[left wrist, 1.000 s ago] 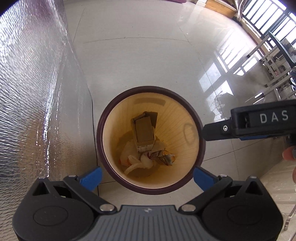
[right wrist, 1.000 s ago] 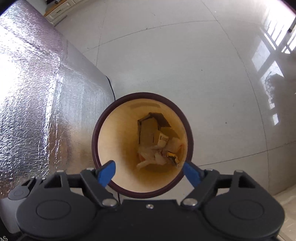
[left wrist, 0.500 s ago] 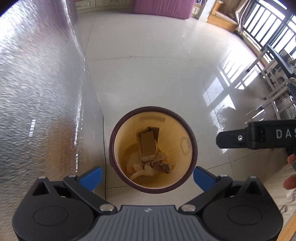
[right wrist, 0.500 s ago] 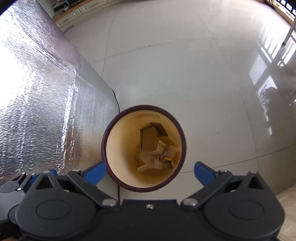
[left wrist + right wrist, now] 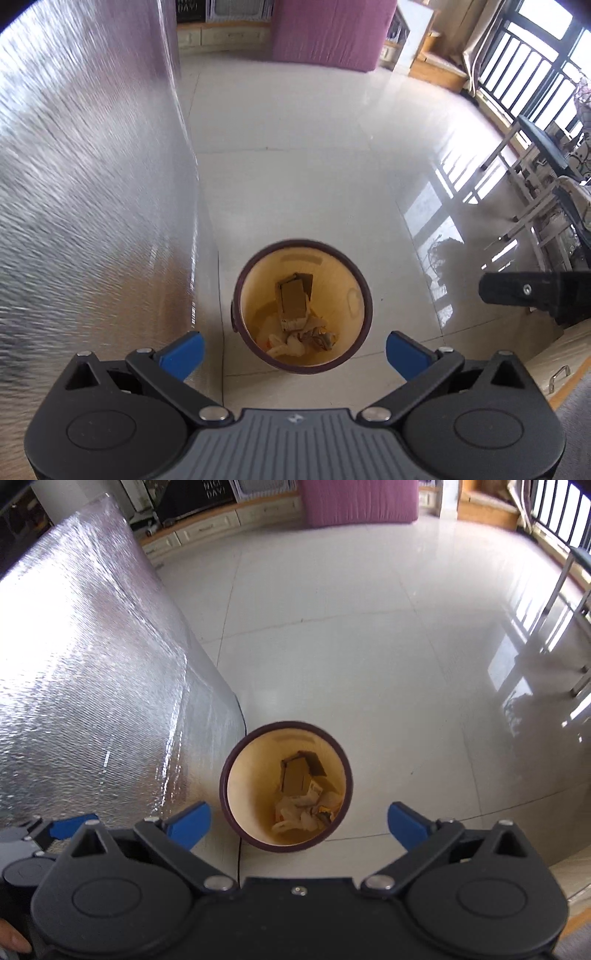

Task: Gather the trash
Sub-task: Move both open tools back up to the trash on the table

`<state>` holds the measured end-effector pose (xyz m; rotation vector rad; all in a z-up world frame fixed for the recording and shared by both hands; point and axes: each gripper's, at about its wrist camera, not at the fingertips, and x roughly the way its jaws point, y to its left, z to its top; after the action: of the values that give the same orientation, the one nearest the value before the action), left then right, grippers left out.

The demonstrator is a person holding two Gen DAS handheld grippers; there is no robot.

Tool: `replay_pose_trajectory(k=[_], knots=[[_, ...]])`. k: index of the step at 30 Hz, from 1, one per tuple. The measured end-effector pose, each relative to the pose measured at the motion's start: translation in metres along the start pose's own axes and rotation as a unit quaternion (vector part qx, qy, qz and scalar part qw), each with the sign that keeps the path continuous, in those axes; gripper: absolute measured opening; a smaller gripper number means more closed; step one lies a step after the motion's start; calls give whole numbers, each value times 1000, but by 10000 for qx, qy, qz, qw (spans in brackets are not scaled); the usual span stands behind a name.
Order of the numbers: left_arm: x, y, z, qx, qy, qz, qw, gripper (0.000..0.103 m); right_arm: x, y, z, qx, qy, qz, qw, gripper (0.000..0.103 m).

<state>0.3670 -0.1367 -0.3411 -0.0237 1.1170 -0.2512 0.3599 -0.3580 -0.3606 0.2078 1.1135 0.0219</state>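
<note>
A round bin with a dark maroon rim (image 5: pixel 255 354) (image 5: pixel 229 816) and a yellow inside stands on the tiled floor below both grippers. In it lie a flattened cardboard box (image 5: pixel 293 299) (image 5: pixel 295 775) and crumpled wrappers (image 5: pixel 303 338) (image 5: pixel 303 814). My left gripper (image 5: pixel 295 349) hangs well above the bin, blue fingertips (image 5: pixel 183 350) spread wide, nothing between them. My right gripper (image 5: pixel 295 825) is likewise high over the bin and open, empty. In the left wrist view the right gripper's black body (image 5: pixel 535 291) shows at the right edge.
A table draped in silver foil (image 5: pixel 85 192) (image 5: pixel 92 686) stands just left of the bin. A purple block (image 5: pixel 328 33) and low cabinets (image 5: pixel 207 528) sit at the far wall. Metal chair frames (image 5: pixel 532 192) and a window railing stand on the right.
Both grippers have risen away from the bin, which now looks smaller and lower in each view. The right gripper's fingers opened wider. More of the room's far side has come into sight.
</note>
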Motion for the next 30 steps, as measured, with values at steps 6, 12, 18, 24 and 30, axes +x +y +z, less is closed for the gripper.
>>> replay_pose_trajectory(k=[6,12,18,24,30], knots=[[-52,-6,6,125,-331,-29,9994,103,-50,4,-12,-68,-342,-109,9993,103],[-102,-15,6,245,-609,-150,9977,103,-97,8,-25,-110,-646,-227,9976,103],[-146,-23,2,355,-876,-214,9953,103,-135,13,-39,-174,-910,-343,9951,103],[-182,-17,-5,413,-1114,-248,9926,103,-173,20,-53,-144,-1144,-442,9923,103],[-214,-7,-12,407,-1293,-261,9904,103,-200,35,-64,-91,-1296,-423,9906,103]])
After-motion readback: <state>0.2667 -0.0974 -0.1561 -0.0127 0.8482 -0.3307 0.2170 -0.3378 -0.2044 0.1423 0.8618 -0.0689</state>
